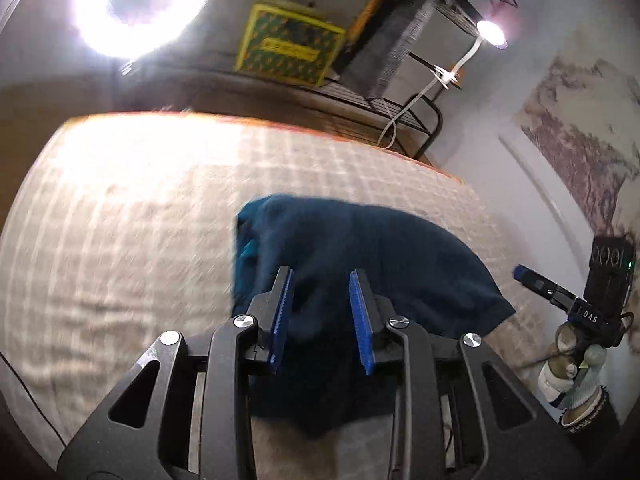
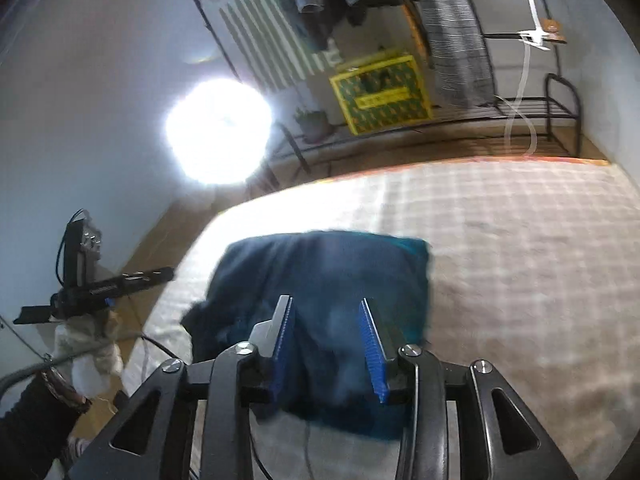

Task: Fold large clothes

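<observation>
dark blue garment, lying as a compact folded bundle on the checked bed cover, towards the near edge of the bed; the same garment in the right wrist view shows a roughly rectangular outline, with one loose corner or sleeve spilling out at its lower left. left gripper above the bundle, its blue ribbed pads parted with a clear gap, the cloth seen beyond them but not visibly pinched; right gripper likewise parted over the garment, nothing clamped between its pads. both views are blurred, so fine contact cannot be told. each gripper appears in the other's view, off to the side of the bed, held in a gloved hand. beyond the bed: a ring light, a yellow patterned box on a low metal rack, clothes hanging above. judged progress: the main folds appear done and the garment released; what seems left is tucking the stray corner and squaring or setting aside the bundle
</observation>
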Motion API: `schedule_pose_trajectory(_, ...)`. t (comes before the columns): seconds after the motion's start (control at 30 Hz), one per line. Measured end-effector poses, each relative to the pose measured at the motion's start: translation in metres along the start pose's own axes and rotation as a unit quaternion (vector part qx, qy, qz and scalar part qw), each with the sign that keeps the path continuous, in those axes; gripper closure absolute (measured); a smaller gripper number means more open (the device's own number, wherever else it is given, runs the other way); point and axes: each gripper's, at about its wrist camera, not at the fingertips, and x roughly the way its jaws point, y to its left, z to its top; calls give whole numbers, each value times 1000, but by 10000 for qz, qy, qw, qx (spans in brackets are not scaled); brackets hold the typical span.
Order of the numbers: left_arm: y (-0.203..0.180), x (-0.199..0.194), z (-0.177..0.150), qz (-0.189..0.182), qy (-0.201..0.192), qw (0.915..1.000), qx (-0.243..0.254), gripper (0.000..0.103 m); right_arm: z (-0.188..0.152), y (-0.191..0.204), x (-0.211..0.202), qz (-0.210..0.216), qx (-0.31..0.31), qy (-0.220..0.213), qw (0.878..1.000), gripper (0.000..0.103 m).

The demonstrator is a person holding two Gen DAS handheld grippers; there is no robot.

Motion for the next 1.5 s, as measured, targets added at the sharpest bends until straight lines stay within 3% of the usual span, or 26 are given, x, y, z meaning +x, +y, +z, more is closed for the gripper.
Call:
schedule_pose_trajectory(0.17,-17,54,17,393,126,9980,480,76,4,3,59,-256,-240,288,9990,65)
schedule_pose_trajectory(0.27,5,94,9,560,496,9963,426,76,-12,-11,78,-353,-235,579,9974,66)
schedule_pose_trajectory(0.37,25,115,-11,444,640,9966,265,72,-27,-21,96,-503,-432,902,9937,69)
schedule_pose_trajectory(0.47,28,119,-23,374,378,9977,418,72,-41,-22,105,-614,-576,831,9930,69)
schedule_pose_trajectory(0.53,27,117,-20,403,452,9974,391,72,-42,-10,107,-892,-920,885,9878,69)
schedule_pose_trajectory(0.6,24,105,-15,452,568,9969,301,72,-36,-6,102,-951,-831,944,9875,69)
schedule_pose_trajectory(0.8,5,-2,-13,385,51,9988,299,72,-26,25,34,-785,-817,638,9915,61)
schedule_pose_trajectory(1.0,-25,-140,-20,386,-708,9956,468,72,-27,68,-76,-587,-985,-40,9934,54)
schedule_pose_trajectory(1.2,-60,-274,-37,337,-1486,9863,629,71,-31,99,-195,-533,-1200,-888,9874,42)
schedule_pose_trajectory(1.27,-66,-305,-42,261,-1641,9844,570,57,-33,105,-231,-583,-1280,-1103,9839,39)
schedule_pose_trajectory(1.37,-74,-342,-52,238,-1833,9813,544,49,-37,112,-259,-717,-1424,-1230,9795,34)
schedule_pose_trajectory(1.4,-76,-347,-53,239,-1850,9810,525,46,-39,111,-266,-761,-1463,-1274,9780,29)
schedule_pose_trajectory(1.47,-75,-352,-57,191,-1808,9826,386,31,-40,105,-272,-820,-1456,-1347,9767,24)
schedule_pose_trajectory(1.5,-75,-349,-59,177,-1756,9837,334,29,-40,101,-273,-829,-1424,-1368,9768,23)
